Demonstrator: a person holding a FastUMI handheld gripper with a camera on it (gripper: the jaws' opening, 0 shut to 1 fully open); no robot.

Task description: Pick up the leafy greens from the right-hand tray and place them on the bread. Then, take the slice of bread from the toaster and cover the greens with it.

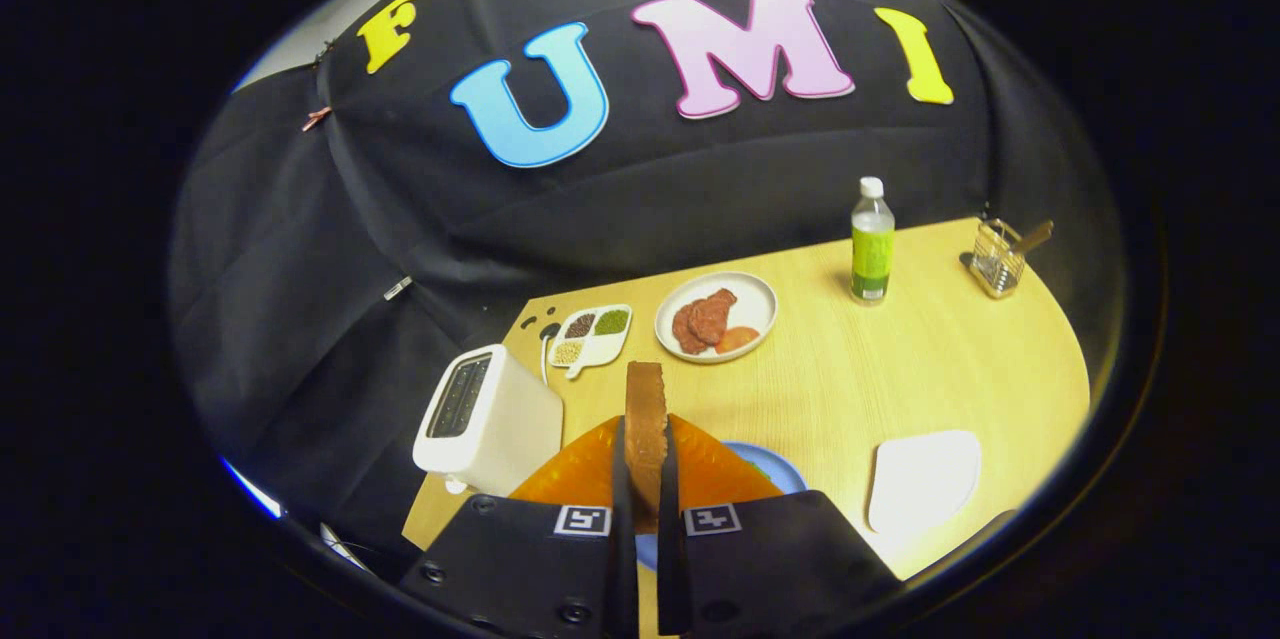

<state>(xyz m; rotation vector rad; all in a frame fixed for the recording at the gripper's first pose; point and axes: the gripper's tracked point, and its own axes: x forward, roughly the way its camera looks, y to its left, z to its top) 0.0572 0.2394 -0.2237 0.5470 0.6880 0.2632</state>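
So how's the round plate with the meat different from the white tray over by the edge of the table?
The round plate carries reddish-brown meat slices and an orange piece; the white tray looks bare. The plate is circular, while the tray is more of a rounded wedge. The plate lies well beyond the hand-held gripper, which is shut on a bread slice; the tray lies beside it. Both are white and rest flat on the wooden table.

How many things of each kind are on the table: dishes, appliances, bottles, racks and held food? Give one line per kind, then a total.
Dishes: 4 (divided seasoning dish, round meat plate, blue plate, white tray)
Appliances: 1 (toaster)
Bottles: 1 (green-label bottle)
Racks: 1 (wire holder)
Held food: 1 (bread slice, clamped in the gripper)
Total: 8
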